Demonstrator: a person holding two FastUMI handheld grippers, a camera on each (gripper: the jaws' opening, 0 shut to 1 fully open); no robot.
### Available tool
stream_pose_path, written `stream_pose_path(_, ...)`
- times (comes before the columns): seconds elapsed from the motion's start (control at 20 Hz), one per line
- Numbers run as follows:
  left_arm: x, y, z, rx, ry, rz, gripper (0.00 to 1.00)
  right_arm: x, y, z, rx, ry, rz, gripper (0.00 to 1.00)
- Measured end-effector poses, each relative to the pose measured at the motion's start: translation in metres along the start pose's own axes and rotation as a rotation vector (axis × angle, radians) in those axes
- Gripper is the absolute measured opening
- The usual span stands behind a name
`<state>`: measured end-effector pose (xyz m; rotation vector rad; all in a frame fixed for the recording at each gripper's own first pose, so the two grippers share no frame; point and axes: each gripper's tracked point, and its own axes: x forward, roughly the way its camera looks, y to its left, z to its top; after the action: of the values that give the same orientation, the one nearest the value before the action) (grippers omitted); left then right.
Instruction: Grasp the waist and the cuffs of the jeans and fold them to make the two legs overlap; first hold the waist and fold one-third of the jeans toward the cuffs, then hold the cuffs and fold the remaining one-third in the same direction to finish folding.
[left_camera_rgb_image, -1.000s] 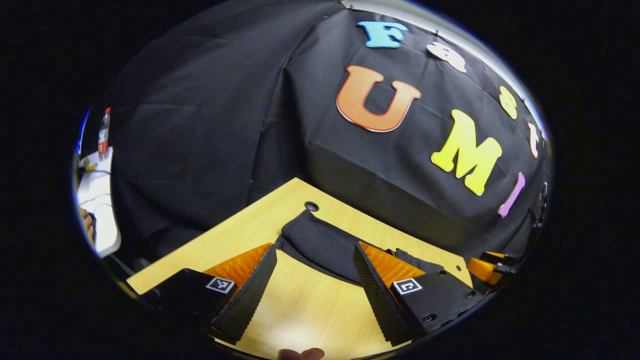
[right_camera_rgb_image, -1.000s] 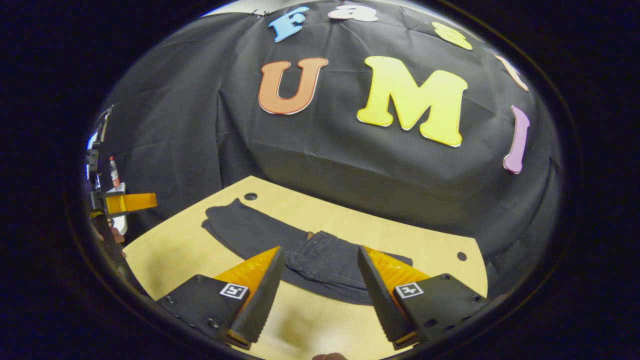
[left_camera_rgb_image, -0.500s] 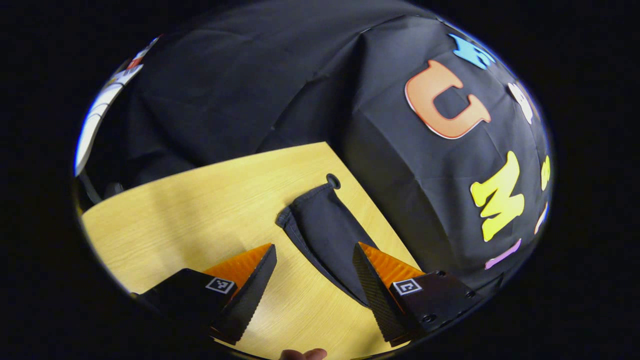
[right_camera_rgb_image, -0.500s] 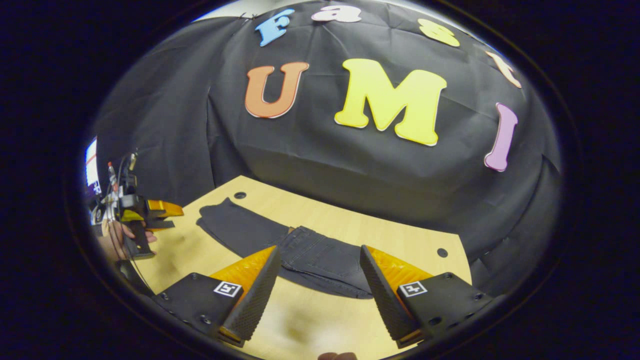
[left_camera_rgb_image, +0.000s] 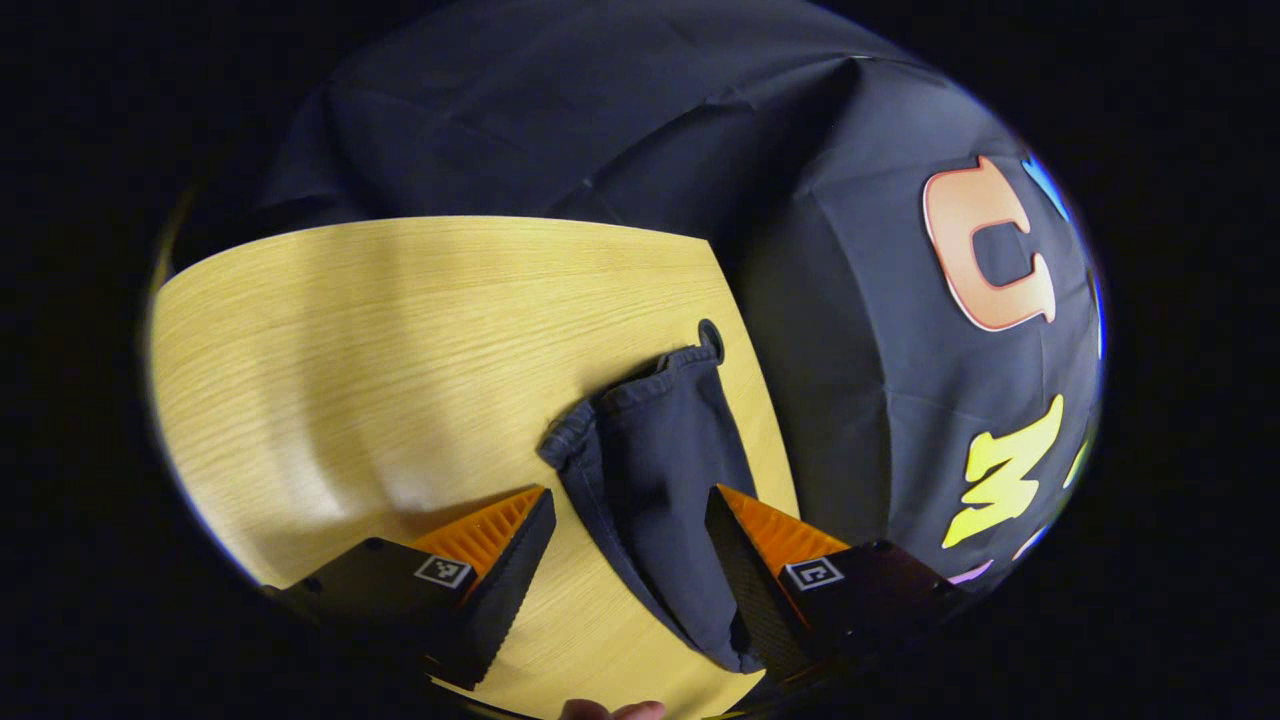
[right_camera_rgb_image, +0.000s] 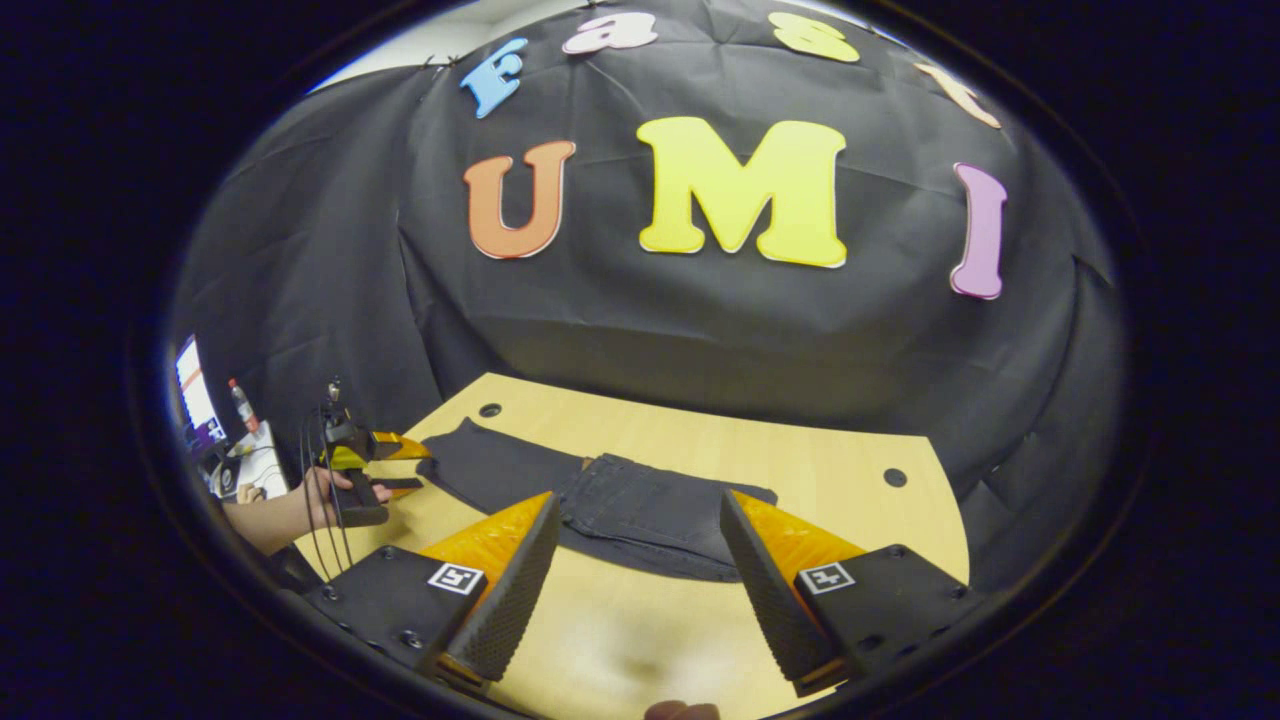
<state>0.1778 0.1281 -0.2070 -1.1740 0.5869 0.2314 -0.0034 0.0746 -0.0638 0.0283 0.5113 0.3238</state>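
Dark jeans (right_camera_rgb_image: 600, 500) lie flat on the wooden table (left_camera_rgb_image: 350, 330); both claws gape, holding nothing.

the left tongs (left_camera_rgb_image: 630, 580) are spread wide, fingers well apart and pressing on nothing. the right tongs (right_camera_rgb_image: 635, 590) gape just as wide, likewise holding nothing. in the right gripper view the left tongs (right_camera_rgb_image: 400, 465) appear far off at the left, gripped by a hand (right_camera_rgb_image: 325, 495) with a bare forearm behind.
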Motion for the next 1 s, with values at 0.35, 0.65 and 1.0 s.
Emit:
stream_pose_path(0.35, 0.025, -0.005, 0.014, -0.13, -0.021, -0.012, 0.85, -0.001, -0.015, -0.004, 0.044, 0.01, -0.027, 0.98)
stream_pose_path(0.65, 0.033, 0.001, 0.007, -0.101, -0.035, 0.008, 0.22, -0.017, -0.038, -0.018, 0.089, 0.015, -0.075, 0.98)
stream_pose_path(1.0, -0.009, -0.084, 0.007, 0.137, -0.108, -0.137, 0.1, -0.043, -0.064, -0.016, 0.135, -0.04, -0.134, 0.98)
